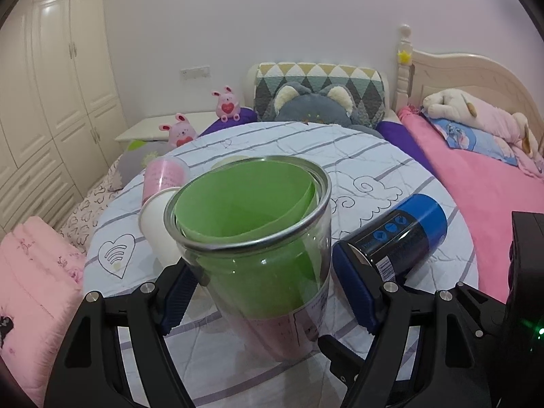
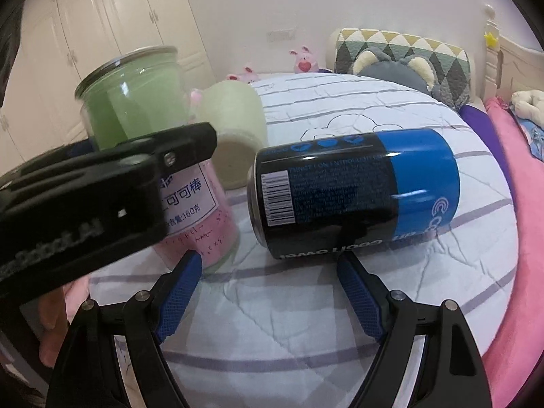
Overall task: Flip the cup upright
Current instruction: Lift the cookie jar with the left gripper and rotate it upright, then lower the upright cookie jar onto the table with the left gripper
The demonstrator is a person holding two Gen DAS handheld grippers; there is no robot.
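The clear jar [image 1: 258, 255] w/ green liner stands mouth-up on the round table [image 1: 391, 166], between the left claw's [image 1: 268, 292] spread pads; contact not clear. We judge the flip done or nearly so, and next is backing that claw off w/o tipping it. Right claw [image 2: 268, 292] is spread, empty, just short of the blue-black can [image 2: 357, 190] lying on its side. Jar label reads "可可棒", "160克"; can shows a barcode, tiny text unreadable. A pale cup [image 2: 234, 136] lies behind.
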